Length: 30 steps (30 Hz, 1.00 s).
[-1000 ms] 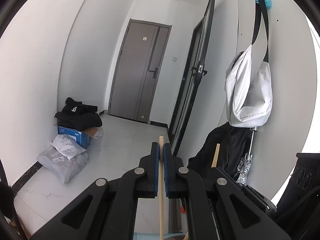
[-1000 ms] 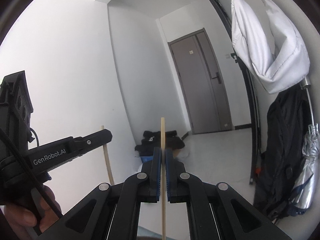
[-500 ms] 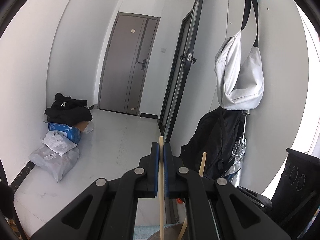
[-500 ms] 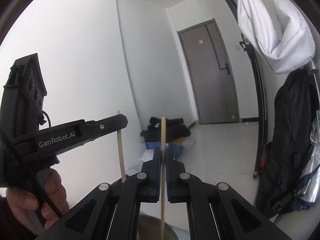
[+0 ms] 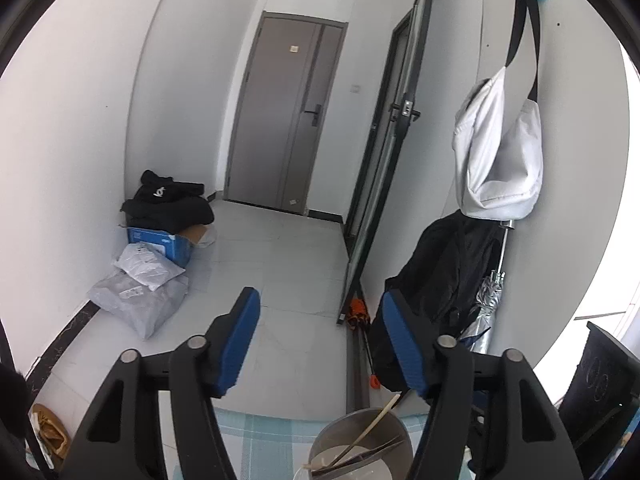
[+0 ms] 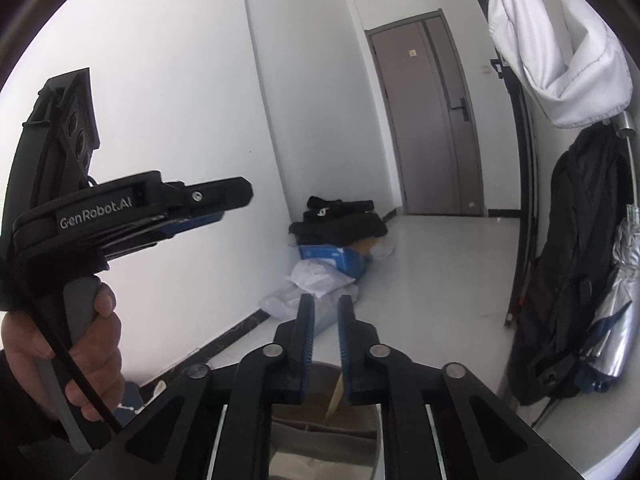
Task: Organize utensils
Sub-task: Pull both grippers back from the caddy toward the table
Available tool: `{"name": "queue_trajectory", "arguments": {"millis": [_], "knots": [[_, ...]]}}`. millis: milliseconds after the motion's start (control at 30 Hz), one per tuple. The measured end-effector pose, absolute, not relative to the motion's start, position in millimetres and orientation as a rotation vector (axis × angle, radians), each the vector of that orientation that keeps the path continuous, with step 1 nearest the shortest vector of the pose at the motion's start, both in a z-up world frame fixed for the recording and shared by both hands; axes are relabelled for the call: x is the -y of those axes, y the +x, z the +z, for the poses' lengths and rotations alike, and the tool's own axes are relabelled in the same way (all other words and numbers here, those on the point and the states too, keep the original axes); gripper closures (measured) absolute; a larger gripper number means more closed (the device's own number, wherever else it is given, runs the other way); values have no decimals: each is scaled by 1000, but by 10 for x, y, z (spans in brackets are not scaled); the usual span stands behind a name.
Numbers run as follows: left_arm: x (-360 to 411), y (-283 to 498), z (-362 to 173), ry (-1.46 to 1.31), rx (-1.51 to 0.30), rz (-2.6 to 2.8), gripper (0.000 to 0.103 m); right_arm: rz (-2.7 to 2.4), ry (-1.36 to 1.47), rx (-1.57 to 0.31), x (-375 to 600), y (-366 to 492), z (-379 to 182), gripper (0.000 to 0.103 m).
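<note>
Left wrist: my left tongs have just opened wide (nothing between them); the chopstick leans in the holder below. My right tongs have just parted narrowly, their chopstick dropped below.

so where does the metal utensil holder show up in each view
Left wrist view: metal utensil holder sits at the bottom edge, right of centre, between the open left gripper's fingers, with a chopstick leaning inside.
Right wrist view: its rim shows at bottom centre, behind and below the right gripper.
Shared landmark: the grey door at the hall's end.
</note>
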State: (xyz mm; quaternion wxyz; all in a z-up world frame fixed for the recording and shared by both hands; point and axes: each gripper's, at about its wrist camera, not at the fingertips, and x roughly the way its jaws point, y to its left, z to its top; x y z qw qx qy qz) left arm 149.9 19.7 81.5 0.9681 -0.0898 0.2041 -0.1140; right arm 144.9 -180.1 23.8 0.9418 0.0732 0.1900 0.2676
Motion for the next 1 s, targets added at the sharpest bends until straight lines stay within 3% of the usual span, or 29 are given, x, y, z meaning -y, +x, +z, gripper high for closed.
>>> {"name": "queue_trajectory", "arguments": {"millis": [233,300,567,833,1000], "knots": [[-297,1100,920,-211,-419,-148,17,499,168,-391,2011,1001,374,69],[-278,980,922,-212,-425,-134,16,479,165,-389,2039,852,411,57],[-220,468,928,-212,-418,-90,1,430,197,-368,2106,280,523,33],[-192,125,755,-206,-421,-104,1,417,222,-398,2138,-124,414,31],[-203,-14,592,-211,-451,-109,1,401,219,-415,2126,-320,294,19]]}}
